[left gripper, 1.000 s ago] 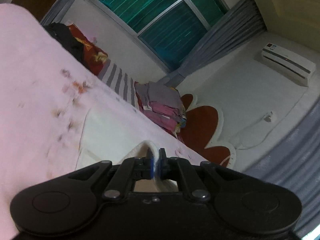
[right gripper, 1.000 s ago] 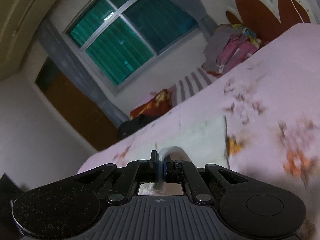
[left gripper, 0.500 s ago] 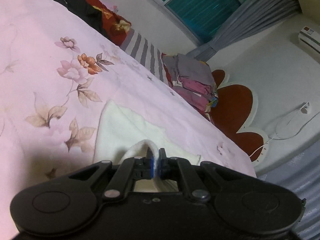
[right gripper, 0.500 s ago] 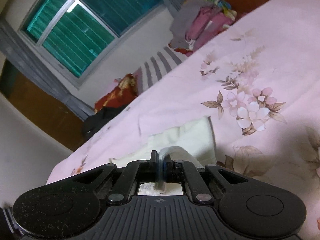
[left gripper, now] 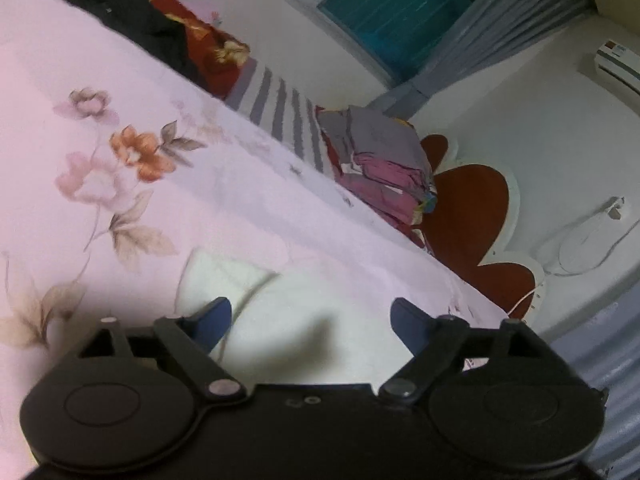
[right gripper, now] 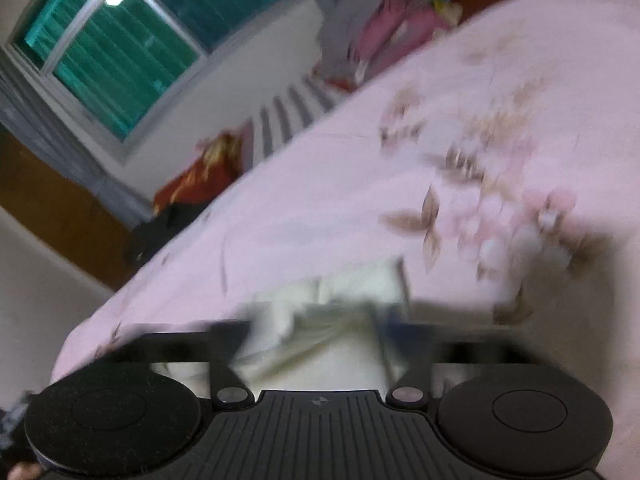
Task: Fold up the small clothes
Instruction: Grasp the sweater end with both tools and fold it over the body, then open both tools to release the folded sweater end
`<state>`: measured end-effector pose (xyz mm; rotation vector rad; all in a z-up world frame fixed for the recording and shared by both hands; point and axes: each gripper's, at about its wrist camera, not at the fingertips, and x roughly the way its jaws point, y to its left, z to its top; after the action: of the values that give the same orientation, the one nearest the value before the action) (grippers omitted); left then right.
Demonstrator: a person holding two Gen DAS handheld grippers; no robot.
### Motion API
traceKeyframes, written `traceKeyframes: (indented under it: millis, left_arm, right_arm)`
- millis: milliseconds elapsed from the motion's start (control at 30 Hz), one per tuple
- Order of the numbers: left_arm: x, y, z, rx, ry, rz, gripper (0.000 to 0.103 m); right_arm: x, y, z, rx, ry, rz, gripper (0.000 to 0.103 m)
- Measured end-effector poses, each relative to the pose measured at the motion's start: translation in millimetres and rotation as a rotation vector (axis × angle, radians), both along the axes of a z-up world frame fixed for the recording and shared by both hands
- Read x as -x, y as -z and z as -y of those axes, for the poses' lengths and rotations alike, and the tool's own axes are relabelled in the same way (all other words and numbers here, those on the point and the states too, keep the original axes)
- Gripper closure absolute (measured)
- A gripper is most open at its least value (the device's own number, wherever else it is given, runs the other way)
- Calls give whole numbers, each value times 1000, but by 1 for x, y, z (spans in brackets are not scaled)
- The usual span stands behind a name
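While my left gripper [left gripper: 310, 320] stands spread wide, grasping nothing, the cream garment [left gripper: 280, 304] lies on the pink floral bedsheet [left gripper: 200, 184] between its fingers; my right gripper [right gripper: 320, 328] (blurred) likewise released, garment beneath.

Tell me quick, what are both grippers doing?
Left gripper: open, holding nothing, above the cream cloth.
Right gripper: open, blurry, over the cloth.

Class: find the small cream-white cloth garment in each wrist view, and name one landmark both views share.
Left wrist: cream-white cloth garment lies bottom centre, on the sheet.
Right wrist: garment lies bottom centre, blurred.
Shared landmark: pile of pink and grey clothes.
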<state>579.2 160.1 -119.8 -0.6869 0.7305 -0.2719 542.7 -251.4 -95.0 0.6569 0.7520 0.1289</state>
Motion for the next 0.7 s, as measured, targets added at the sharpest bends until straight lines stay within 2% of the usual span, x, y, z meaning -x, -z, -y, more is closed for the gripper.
traceKeyframes:
  millis: [67,167,200,233,333,400,433,467,500,600,700]
  left_arm:
    - [-2,-2,-1,-20,10,4,24]
    - [-7,-2,4,-132,62,-19,36]
    - [-9,-1,7,-173,81,-32,45]
    - [-11,1,10,-213,100,-42,49]
    - [-15,8,21,-299,159,-60,68]
    - [-16,11,28,-348,187,-63,90]
    - [-15,12,30,-368,189,-51,95]
    - [-14,11,29,-369,182,-36,99]
    - [-12,11,26,-357,165,-20,100]
    - [-1,8,13,-316,95,37,100]
    - [-6,19,14,-336,91,-16,100]
  right_arm:
    - [-1,0,4,-22,-1,17,19]
    - [2,-1,7,0,-6,35,21]
    - [2,-1,5,26,-23,28,31]
    - [1,0,2,49,-40,16,42]
    - [-5,6,-10,130,-71,-25,49]
    - [-8,11,-17,171,-94,-28,52]
    - [-9,12,-22,199,-112,-29,68]
    - [-11,14,-27,226,-135,-34,80]
    - [-11,16,-32,262,-152,-34,101]
    - [-6,12,-39,341,-165,22,101]
    - [-3,13,-33,344,-125,45,101]
